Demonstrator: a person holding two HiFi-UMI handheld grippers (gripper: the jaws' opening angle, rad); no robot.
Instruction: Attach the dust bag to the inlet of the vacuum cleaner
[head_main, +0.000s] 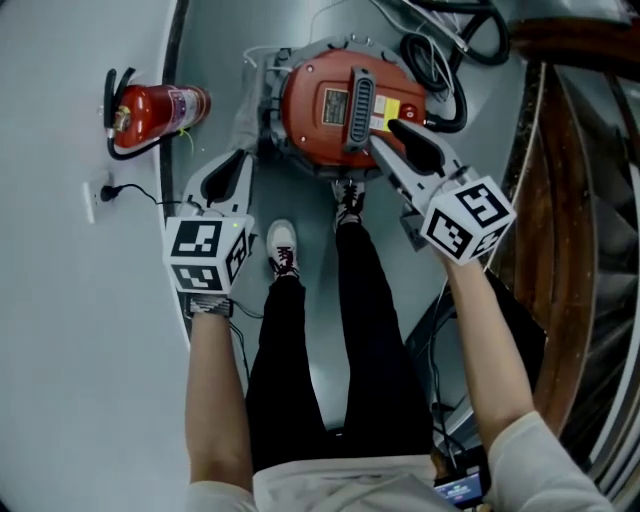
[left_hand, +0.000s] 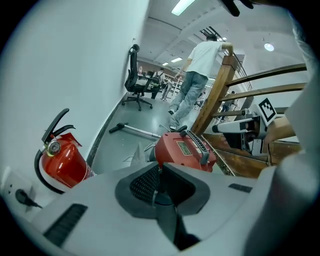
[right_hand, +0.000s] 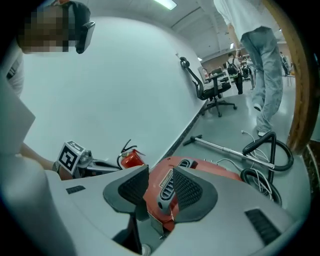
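Your left claw (head_main: 242, 160) is closed, holding nothing, beside the vacuum (head_main: 320, 100); your right claw (head_main: 383, 133) stands open, ungripping, near its handle (head_main: 360, 105).

Bright, even light; edges apparently warped.

1. My left gripper (head_main: 240, 160) points toward 1 o'clock in the head view, angled downward, with its jaws closed together and nothing between them.
2. My right gripper (head_main: 385, 135) points toward 10 o'clock, jaws apart, pads pressing on nothing.
3. My left forearm (head_main: 215, 390) runs toward 12 o'clock and my right forearm (head_main: 485, 350) toward 11.
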